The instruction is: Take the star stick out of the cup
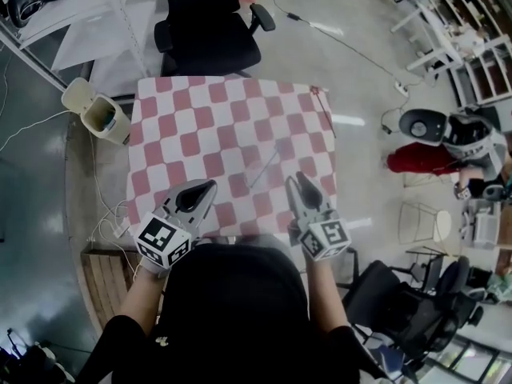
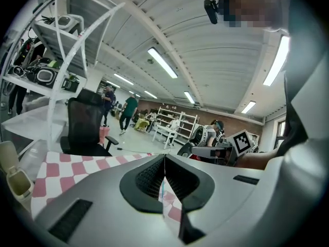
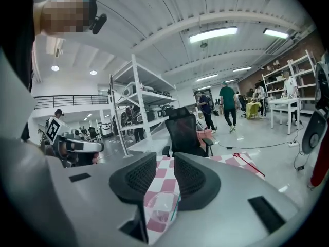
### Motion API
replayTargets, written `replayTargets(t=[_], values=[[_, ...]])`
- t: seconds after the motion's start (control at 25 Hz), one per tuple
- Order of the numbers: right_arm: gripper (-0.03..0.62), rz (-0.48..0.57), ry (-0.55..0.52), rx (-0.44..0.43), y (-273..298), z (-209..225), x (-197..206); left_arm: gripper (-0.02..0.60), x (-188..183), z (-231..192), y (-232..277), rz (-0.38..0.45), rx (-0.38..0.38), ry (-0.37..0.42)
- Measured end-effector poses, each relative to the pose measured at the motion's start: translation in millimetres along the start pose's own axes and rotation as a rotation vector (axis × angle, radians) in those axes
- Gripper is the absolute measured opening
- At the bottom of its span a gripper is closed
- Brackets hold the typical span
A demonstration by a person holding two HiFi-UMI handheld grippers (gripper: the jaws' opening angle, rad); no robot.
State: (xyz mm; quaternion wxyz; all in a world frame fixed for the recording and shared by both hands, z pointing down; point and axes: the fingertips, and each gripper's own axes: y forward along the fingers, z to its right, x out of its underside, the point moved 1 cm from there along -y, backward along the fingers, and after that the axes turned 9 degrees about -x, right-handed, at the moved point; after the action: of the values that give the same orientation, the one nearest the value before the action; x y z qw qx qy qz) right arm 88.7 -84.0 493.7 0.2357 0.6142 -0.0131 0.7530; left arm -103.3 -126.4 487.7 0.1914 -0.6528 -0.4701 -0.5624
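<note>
A clear plastic cup (image 3: 158,208) shows low in the gap between the right gripper's jaws, on the checkered cloth, with a thin green stick (image 3: 175,210) at its right side. In the head view the stick (image 1: 264,169) reads as a thin slanted line on the table ahead of both grippers; the cup itself is too faint to make out there. My right gripper (image 1: 300,181) is at the near right of the table, jaws apart, pads touching nothing. My left gripper (image 1: 210,186) hovers at the near left with its tips together (image 2: 164,159); a thin pale line shows behind its gap.
The red and white checkered table (image 1: 200,126) has a black office chair (image 1: 210,30) at its far side. A beige bin (image 1: 98,110) stands by the far left corner. More chairs (image 1: 408,294) stand to the right. People walk in the background (image 3: 226,104).
</note>
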Motion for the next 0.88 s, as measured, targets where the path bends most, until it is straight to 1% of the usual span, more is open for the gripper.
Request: replayTargets(t=[0.2, 0.44, 0.64, 0.88], values=[[0.138, -0.030, 0.016, -0.039, 12.6, 20.7, 0.9, 0.041, -0.6, 3.6, 7.0, -0.006, -0.047, -0.013], [0.170, -0.084, 0.058, -0.105, 31.1, 48.7, 15.0, 0.041, 1.0, 6.4, 12.9, -0.011, -0.159, -0.043], [0.170, -0.131, 0.087, -0.165, 48.5, 68.4, 29.7, 0.041, 4.3, 10.0, 12.3, -0.018, -0.273, -0.066], [0.170, -0.192, 0.117, -0.251, 70.6, 76.2, 54.5, 0.041, 12.0, 15.6, 8.6, -0.030, -0.377, -0.097]])
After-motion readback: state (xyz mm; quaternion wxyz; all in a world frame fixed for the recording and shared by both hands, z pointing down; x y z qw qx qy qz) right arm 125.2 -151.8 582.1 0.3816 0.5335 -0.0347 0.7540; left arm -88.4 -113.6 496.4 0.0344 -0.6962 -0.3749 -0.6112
